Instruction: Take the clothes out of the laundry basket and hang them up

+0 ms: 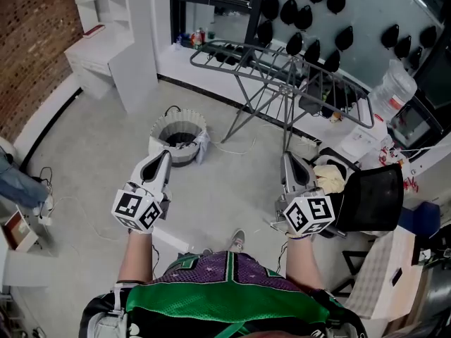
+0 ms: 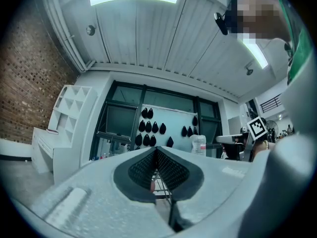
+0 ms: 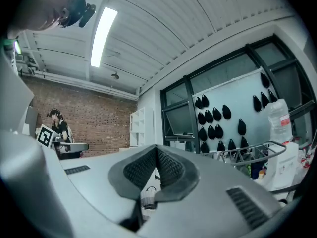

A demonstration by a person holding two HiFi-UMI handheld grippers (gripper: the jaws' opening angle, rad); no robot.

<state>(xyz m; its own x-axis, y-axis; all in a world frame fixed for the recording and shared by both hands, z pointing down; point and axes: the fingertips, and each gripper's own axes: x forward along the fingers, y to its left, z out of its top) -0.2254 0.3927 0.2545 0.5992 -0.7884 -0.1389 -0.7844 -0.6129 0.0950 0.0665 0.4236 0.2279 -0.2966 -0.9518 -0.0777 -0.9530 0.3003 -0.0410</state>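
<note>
Head view looks steeply down on a pale floor [image 1: 91,160], where the person holds both tools out in front at about the same height, well apart from each other. The left claw [image 1: 163,155] points toward the laundry basket [image 1: 161,127], its tip near the basket's near rim but not touching it. The round white basket stands on the floor with dark clothes [image 1: 180,139] still lying inside. The right claw [image 1: 287,159] points toward the foot of the grey drying rack [image 1: 282,65], which stands unfolded beyond the basket and to its right, with its bars bare. Just right of that claw is a black chair [image 1: 370,199] with a cream cloth [image 1: 330,178] lying on it. In the left gripper view the left claw [image 2: 156,150] has its ribbed pads closed tip to tip with nothing between them. The right gripper view shows the right claw [image 3: 156,148] shut and empty in the same way, with the drying rack [image 3: 250,153] off to its right. A white shelf unit [image 1: 106,44] stands against the brick wall at far left.
</note>
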